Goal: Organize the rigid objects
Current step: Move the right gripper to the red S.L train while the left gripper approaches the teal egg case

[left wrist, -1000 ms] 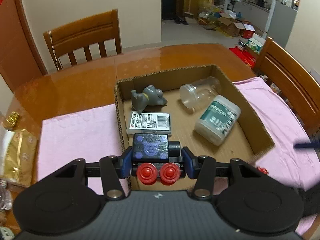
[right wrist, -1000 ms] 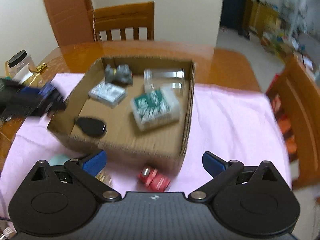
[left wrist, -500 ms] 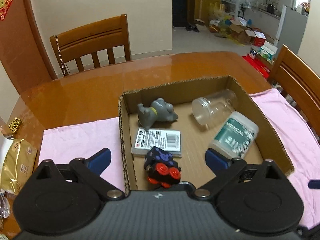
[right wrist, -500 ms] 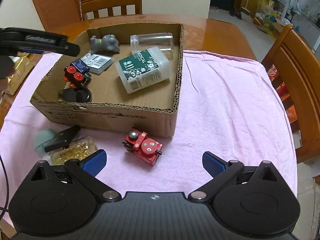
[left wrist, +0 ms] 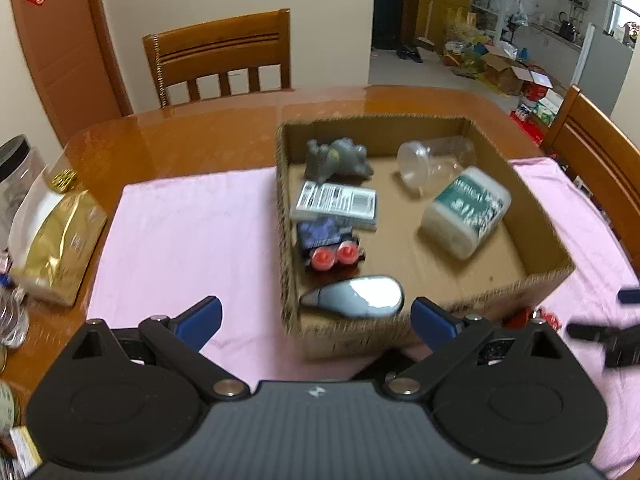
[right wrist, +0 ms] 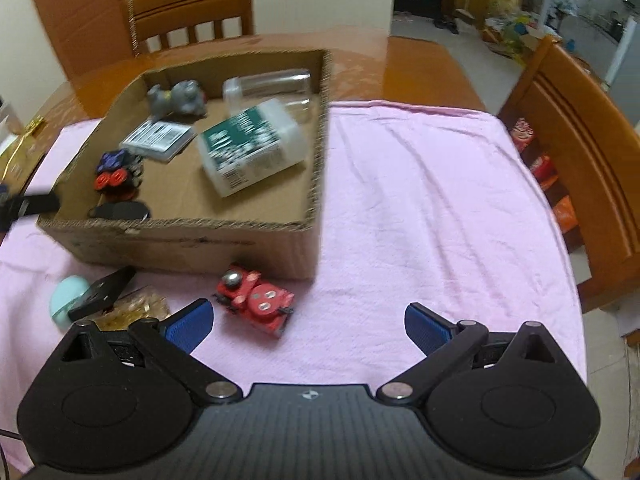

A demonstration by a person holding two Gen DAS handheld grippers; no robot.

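Six items already lie in the box (right wrist: 180, 236) ahead of both grippers. The left gripper (left wrist: 316, 316) and right gripper (right wrist: 308, 324) both gape, holding nothing. The red toy (right wrist: 256, 300) sits on the cloth just ahead-left of the right gripper, unpacked; nearby clutter remains too.

Box (left wrist: 520, 284): brown cardboard. Cloth (right wrist: 420, 208): plain pink. Bench (left wrist: 180, 140): glossy orange-brown wood. Toy car (left wrist: 330, 244) in box: dark blue with pale spots, two red discs. Toy car (right wrist: 256, 306) on cloth: red. Figurine (left wrist: 336, 158): grey. Tub (left wrist: 466, 210): white, green label. Tool pads (right wrist: 188, 326): blue.
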